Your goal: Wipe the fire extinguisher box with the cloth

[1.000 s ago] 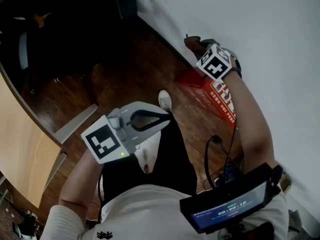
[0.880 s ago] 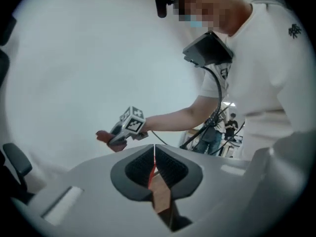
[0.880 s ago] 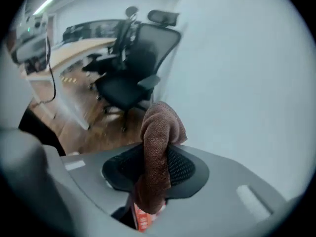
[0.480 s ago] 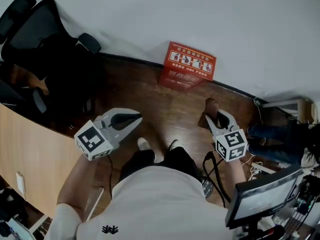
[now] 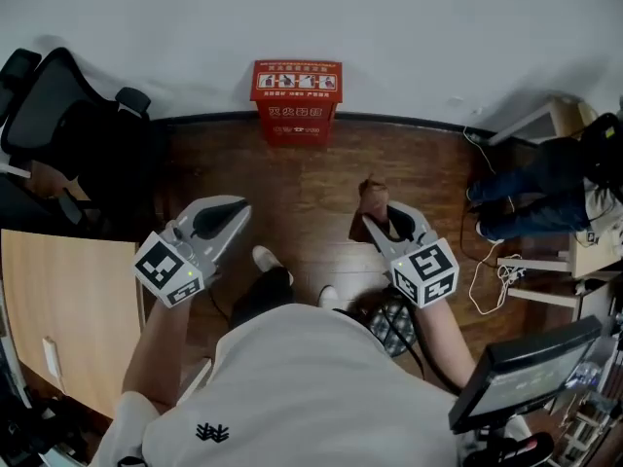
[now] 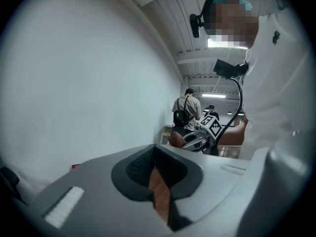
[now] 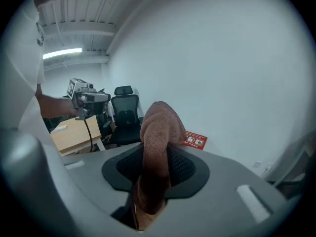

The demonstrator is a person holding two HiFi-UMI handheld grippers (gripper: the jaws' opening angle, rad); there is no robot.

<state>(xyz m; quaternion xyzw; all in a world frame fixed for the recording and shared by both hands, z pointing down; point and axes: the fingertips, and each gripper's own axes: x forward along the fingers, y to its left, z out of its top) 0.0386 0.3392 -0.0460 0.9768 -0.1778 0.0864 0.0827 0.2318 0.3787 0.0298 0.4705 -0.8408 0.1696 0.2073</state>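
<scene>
The red fire extinguisher box (image 5: 296, 101) stands on the wooden floor against the white wall, straight ahead in the head view; it shows small and far in the right gripper view (image 7: 194, 140). My right gripper (image 5: 382, 218) is shut on a brown cloth (image 5: 370, 202), which sticks up between its jaws (image 7: 157, 147). My left gripper (image 5: 226, 212) is held at the left, its jaws shut with nothing between them (image 6: 157, 189). Both grippers hang well short of the box.
A black office chair (image 5: 68, 115) stands at the left by a wooden desk (image 5: 58, 309). Someone's legs in jeans (image 5: 526, 188) and cables (image 5: 492, 266) are at the right. A screen unit (image 5: 521, 373) sits at my lower right.
The head view has swung round, so the box now sits centred ahead at the wall. The right gripper with the cloth has dropped from beside the box to my lower right.
</scene>
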